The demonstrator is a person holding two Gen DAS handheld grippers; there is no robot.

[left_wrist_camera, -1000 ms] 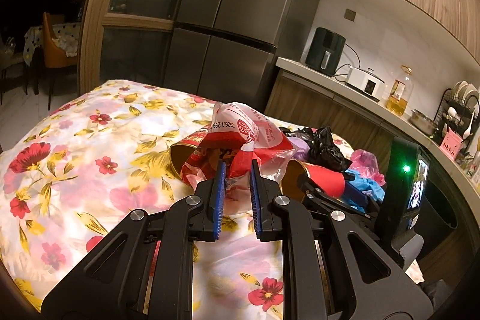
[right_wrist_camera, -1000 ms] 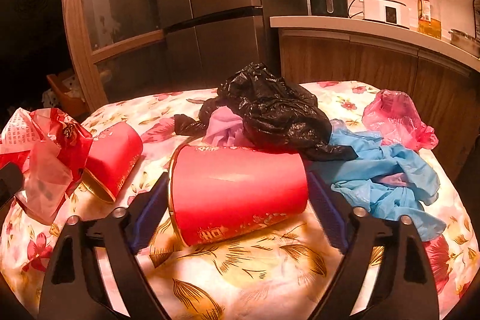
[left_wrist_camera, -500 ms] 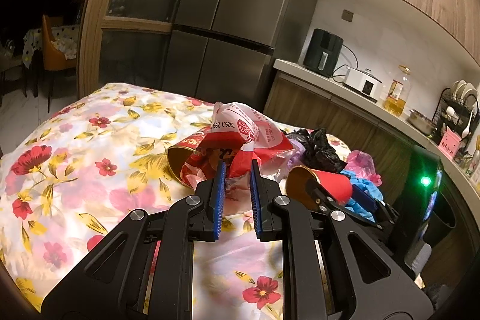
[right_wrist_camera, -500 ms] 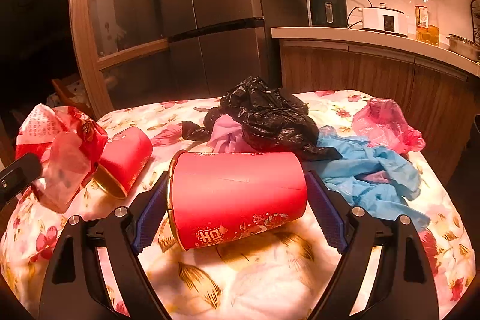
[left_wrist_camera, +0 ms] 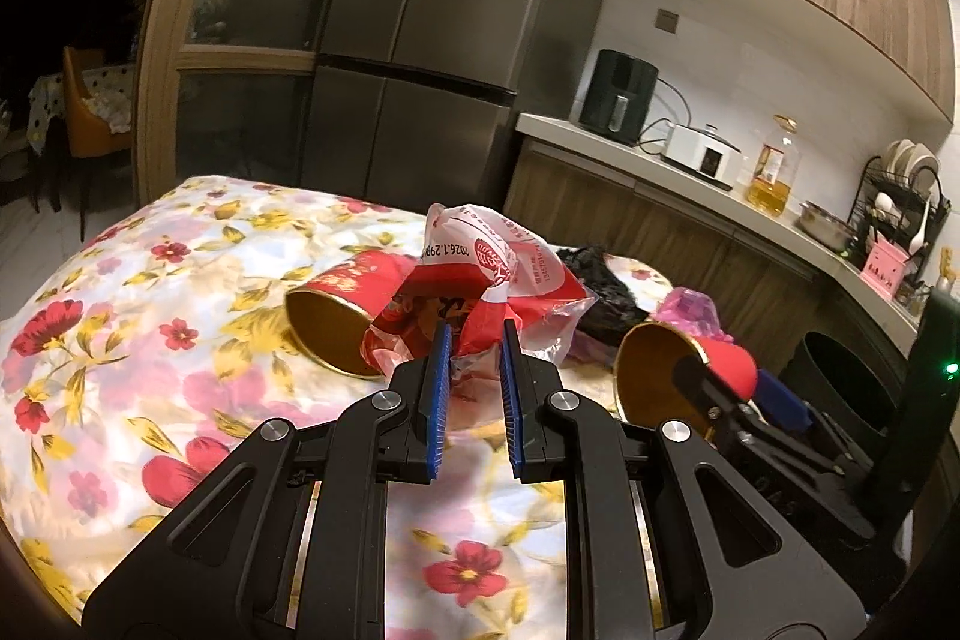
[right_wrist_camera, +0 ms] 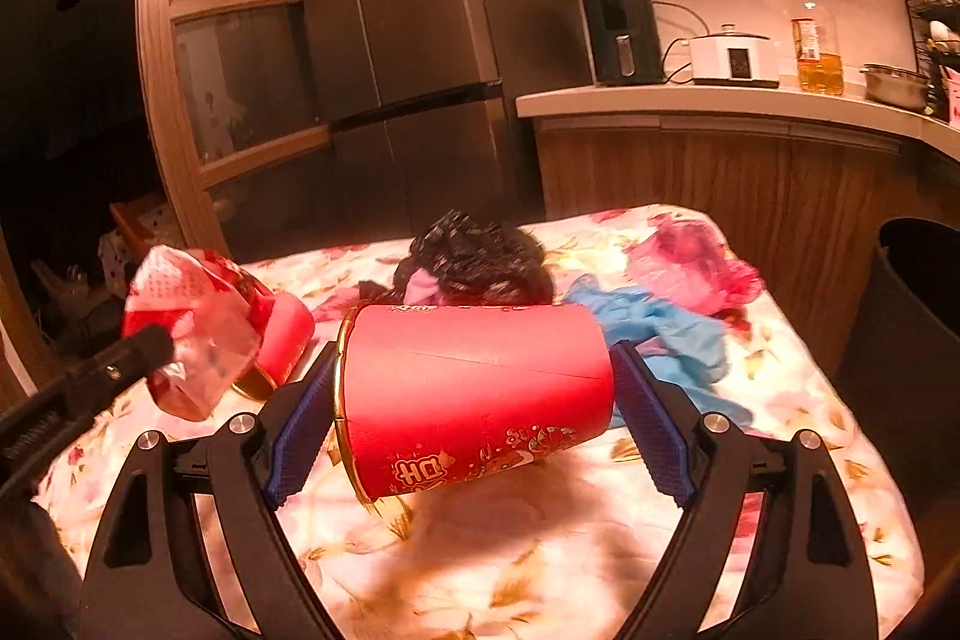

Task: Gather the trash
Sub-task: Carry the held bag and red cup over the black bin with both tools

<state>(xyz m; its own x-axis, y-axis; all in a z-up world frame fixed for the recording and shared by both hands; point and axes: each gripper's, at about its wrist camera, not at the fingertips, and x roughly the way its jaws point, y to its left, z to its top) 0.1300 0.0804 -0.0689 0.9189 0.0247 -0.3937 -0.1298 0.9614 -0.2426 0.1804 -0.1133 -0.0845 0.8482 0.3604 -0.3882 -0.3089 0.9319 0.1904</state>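
A crumpled wrapper is pinched in the nearly closed left gripper, while a red cup is clamped endwise in the wide-spread right gripper, apparently clear of the table, likely for carrying to the bin.

The wrapper hides part of the cup behind it. The bin is cut off by the right edge.

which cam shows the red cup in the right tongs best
The right wrist view: the red cup lies sideways across the middle of the frame, its whole wall showing, clamped end to end by the right tongs. The left wrist view shows it only at the right edge, mostly its gold mouth, partly hidden.
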